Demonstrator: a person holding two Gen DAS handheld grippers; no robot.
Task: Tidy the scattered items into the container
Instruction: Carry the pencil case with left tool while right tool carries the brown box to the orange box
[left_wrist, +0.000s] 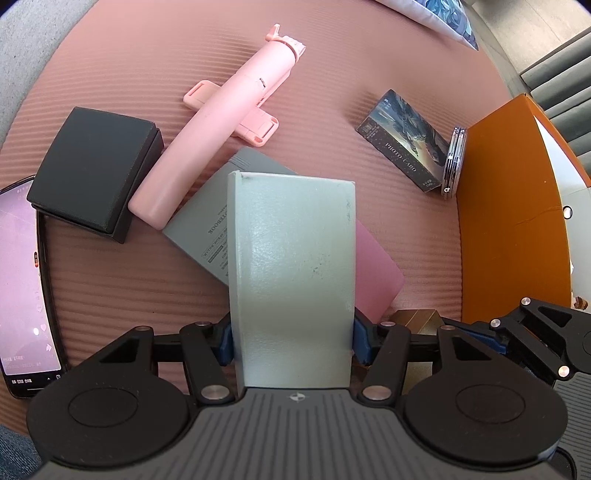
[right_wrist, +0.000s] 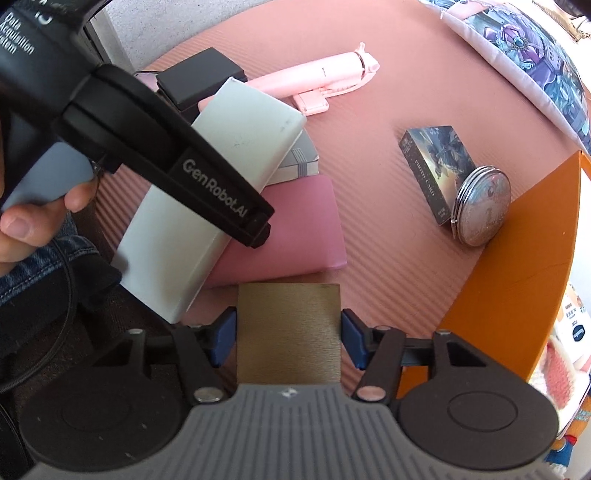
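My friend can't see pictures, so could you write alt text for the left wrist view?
A hand-held gripper clamps a pale green box above a ribbed pink mat. On the mat lie a pink selfie stick, a black box, a grey notebook and a photo card pack, with an orange container at right.

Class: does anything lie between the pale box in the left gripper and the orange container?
Yes. The right gripper, closed on a brown box, sits between the pale box and the orange container. A photo card box and round mirror also lie beside its wall.
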